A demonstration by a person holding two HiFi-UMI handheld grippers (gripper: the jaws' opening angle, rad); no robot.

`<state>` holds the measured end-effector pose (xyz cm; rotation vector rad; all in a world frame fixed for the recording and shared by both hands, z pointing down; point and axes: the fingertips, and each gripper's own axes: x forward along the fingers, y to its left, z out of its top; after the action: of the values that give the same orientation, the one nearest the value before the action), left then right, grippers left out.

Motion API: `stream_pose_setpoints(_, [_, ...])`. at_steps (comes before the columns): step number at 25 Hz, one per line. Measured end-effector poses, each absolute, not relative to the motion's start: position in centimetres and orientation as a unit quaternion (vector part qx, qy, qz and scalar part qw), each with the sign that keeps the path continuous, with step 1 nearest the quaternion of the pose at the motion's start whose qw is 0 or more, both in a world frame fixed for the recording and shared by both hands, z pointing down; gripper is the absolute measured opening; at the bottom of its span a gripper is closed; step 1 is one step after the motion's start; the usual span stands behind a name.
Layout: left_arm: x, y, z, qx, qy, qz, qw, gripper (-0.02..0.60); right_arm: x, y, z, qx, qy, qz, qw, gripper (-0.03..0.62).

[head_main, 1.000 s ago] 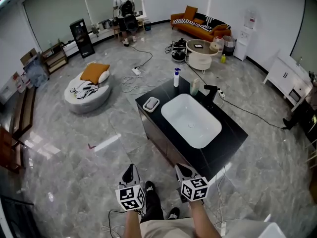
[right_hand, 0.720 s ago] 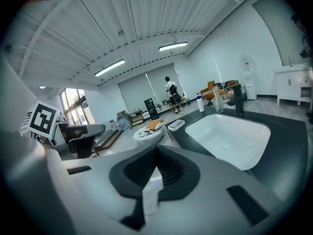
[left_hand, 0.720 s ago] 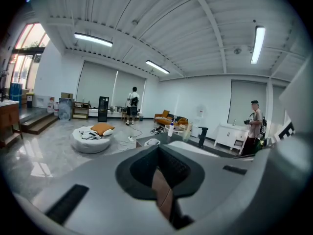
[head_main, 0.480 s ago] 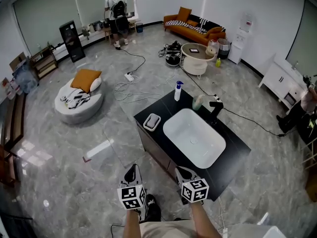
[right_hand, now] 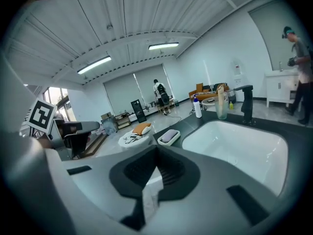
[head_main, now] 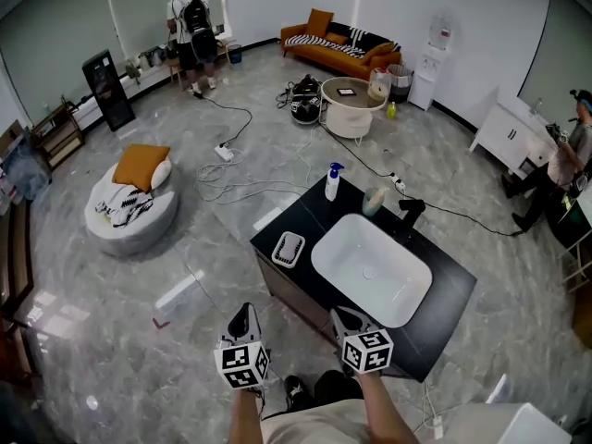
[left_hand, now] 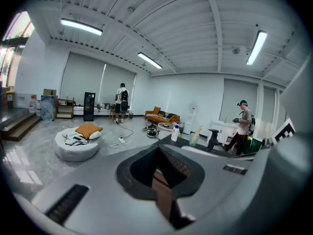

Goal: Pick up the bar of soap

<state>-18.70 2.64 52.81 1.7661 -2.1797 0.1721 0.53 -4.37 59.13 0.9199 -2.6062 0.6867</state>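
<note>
The bar of soap point(head_main: 289, 246) is pale and lies in a white dish point(head_main: 280, 256) on the left end of the black counter point(head_main: 446, 305). In the right gripper view the soap point(right_hand: 170, 135) lies ahead and slightly right of the jaws. My left gripper point(head_main: 243, 320) hangs over the floor, short of the counter's near corner, shut and holding nothing. My right gripper point(head_main: 347, 319) reaches the counter's near edge by the white sink point(head_main: 371, 268), its jaws closed and empty. Both are well short of the soap.
A white spray bottle point(head_main: 331, 182), a pale green bottle point(head_main: 373, 200) and a black tap point(head_main: 410, 212) stand along the counter's far side. Cables point(head_main: 242, 185) trail over the floor beyond. A round pouffe point(head_main: 129, 207) sits left. People stand at the back point(head_main: 188, 26) and far right point(head_main: 569, 160).
The counter and sink have come closer and lower in the head view. Both grippers have travelled forward together towards it, still closed. A person has come into view at the far right.
</note>
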Motion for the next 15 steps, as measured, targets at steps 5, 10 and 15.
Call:
stream_pose_setpoints(5, [-19.3,-0.3,53.1,0.640,-0.747,0.063,0.168,0.006,1.0,-6.7,59.6,0.349,-0.892,0.247,0.144,0.003])
stream_pose_setpoints(10, [-19.5,-3.4,53.7,0.652,-0.735,0.069,0.173,0.006,0.3,-9.5,59.9,0.360,-0.887,0.252,0.141,0.003])
stream_pose_setpoints(15, [-20.4,-7.3,54.6,0.657,-0.727,0.085,0.177,0.006,-2.2,-13.0,60.2,0.350,-0.891,0.256,0.133,0.003])
